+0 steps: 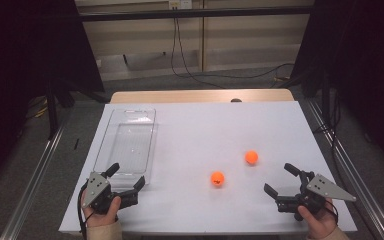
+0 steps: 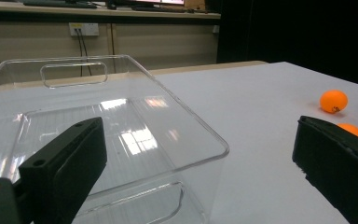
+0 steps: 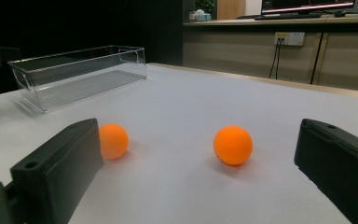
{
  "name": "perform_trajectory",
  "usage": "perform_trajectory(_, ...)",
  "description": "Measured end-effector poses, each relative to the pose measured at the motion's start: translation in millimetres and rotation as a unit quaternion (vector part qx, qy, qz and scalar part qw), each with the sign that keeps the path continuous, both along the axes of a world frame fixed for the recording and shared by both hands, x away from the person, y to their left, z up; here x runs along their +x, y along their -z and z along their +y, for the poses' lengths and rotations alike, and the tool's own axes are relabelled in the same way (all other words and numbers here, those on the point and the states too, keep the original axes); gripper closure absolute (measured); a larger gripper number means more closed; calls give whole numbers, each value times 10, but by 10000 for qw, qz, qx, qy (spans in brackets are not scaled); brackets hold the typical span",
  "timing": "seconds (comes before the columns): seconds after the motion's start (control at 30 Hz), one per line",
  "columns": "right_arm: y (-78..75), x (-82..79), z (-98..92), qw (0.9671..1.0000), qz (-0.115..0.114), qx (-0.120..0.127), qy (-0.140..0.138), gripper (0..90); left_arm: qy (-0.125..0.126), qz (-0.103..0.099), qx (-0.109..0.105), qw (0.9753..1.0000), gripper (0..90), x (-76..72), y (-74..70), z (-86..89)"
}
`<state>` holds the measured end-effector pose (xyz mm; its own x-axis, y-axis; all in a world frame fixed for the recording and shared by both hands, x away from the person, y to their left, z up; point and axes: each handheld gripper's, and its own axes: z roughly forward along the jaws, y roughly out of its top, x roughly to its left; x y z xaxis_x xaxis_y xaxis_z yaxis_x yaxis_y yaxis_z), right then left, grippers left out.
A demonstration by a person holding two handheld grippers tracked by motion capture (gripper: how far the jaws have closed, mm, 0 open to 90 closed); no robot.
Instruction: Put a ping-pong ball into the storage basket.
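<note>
Two orange balls lie on the white table: one (image 1: pixel 217 178) nearer the front, the other (image 1: pixel 251 157) a little farther back and to the right. My left gripper (image 1: pixel 127 174) is open at the near end of an empty clear plastic bin (image 1: pixel 127 145). In the left gripper view the bin (image 2: pixel 121 135) sits just beyond the left gripper (image 2: pixel 199 140); one ball (image 2: pixel 333 101) lies far right, and the other ball (image 2: pixel 352 130) peeks over the right jaw. My right gripper (image 1: pixel 277 177) is open and empty. In the right gripper view the right gripper (image 3: pixel 198 140) faces both balls (image 3: pixel 113 140) (image 3: pixel 233 144).
The table's (image 1: pixel 205 125) white top has a wooden strip (image 1: pixel 200 96) along its far edge. In the right gripper view the bin (image 3: pixel 74 70) stands far left. Metal rails (image 1: pixel 35 175) run along both sides of the table, and cables (image 1: pixel 190 70) lie on the floor behind it.
</note>
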<state>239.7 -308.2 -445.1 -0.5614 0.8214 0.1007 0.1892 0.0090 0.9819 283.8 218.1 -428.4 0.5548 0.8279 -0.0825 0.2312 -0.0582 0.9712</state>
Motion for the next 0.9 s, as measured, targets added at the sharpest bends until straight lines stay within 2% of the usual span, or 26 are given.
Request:
perform_trajectory(0.2, -3, -1, -2, 10000, -22, -26, -9, 5, 43, 55, -13, 10000, 29, 10, 2, -18)
perform_trajectory(0.27, -3, 0, -3, 10000, -25, -46, -14, 5, 54, 65, -75, 9999, 28, 11, -1, -34)
perform_trajectory(0.43, -3, 0, 2, 10000, -24, -62, -33, 5, 81, 41, -83, 9999, 28, 12, -28, -58)
perform_trajectory(0.9, -7, 4, -11, 10000, -23, -28, -45, 5, 363, 116, -220, 9990, 27, 56, -87, -243)
